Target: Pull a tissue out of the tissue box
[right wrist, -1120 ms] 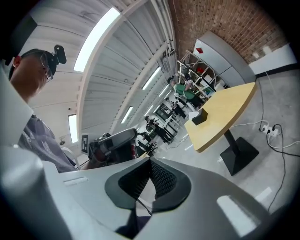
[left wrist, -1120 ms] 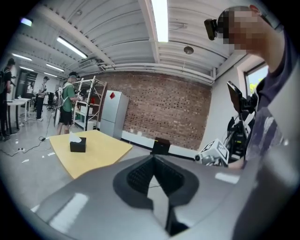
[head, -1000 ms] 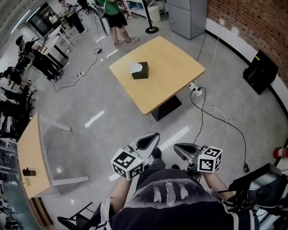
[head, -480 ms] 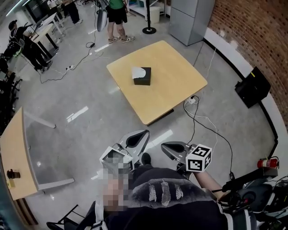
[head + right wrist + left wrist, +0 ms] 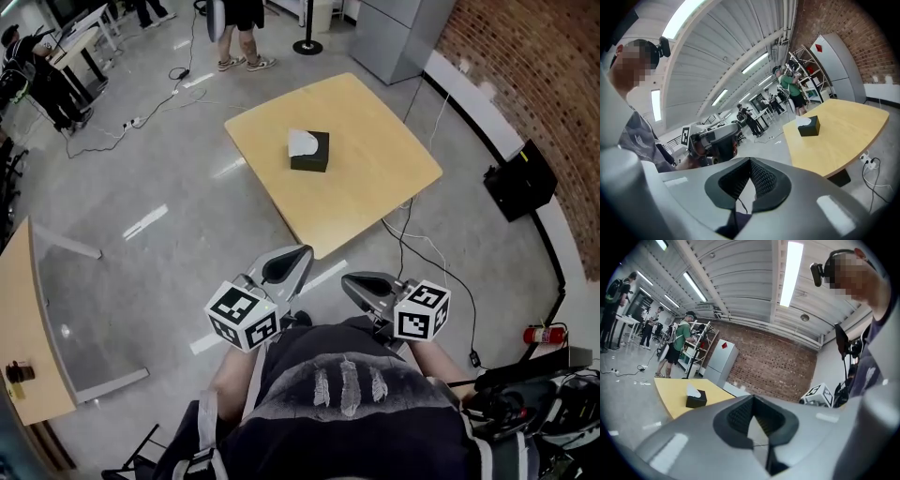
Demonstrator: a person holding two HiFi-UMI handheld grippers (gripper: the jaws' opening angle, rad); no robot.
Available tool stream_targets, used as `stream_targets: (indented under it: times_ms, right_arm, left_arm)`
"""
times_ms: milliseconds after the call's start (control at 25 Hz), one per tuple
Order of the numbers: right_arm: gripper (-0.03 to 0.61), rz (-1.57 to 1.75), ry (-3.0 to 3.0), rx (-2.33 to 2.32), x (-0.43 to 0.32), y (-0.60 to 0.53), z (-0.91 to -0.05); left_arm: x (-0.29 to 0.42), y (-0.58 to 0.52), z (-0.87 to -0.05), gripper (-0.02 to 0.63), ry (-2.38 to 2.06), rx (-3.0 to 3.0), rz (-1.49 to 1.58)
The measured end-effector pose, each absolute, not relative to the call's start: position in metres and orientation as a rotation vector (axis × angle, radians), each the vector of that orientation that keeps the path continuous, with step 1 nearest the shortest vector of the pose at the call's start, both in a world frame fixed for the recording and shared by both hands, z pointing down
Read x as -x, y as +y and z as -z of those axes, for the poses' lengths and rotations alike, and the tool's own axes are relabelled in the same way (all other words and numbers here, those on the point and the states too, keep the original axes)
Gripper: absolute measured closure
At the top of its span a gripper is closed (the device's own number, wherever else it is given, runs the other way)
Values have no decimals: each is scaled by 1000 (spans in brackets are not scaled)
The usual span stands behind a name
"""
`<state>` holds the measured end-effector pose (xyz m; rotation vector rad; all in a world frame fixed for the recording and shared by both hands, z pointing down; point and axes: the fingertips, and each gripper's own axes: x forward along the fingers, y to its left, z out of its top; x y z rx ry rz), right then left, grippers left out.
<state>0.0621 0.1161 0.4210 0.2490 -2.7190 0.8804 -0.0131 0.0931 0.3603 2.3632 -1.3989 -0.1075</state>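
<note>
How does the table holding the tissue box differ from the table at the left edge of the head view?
The centre table is wholly in view and carries the tissue box; the left table is cropped and carries a small dark object. The centre table stands on a dark base; the left table on pale legs. Both have light wooden tops.

tissue box (image 5: 310,155) on table (image 5: 375,173); table well ahead of person (image 5: 347,403)

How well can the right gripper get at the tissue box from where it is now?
Probably not yet. The right gripper is held near the person's body, with floor between it and the table carrying the tissue box. Nothing blocks the way; stepping closer should do.
</note>
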Motion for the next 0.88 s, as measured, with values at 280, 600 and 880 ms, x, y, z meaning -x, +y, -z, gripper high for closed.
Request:
stream_targets:
  times_ms: [280,600,880]
  right_arm:
    - [581,-945,-2682,-261,-55,89,-429]
    - [581,-971,-2773,-252,-32,35,-421]
    - [581,-1123,-2806,-233,-41,-35,-424]
  left_arm:
    - [25,66,-374,612,-1380,-2315,104]
    - [37,29,-379,612,-1430,-2248,20]
    - [25,-36,-392,612,-1425,-2182,-140]
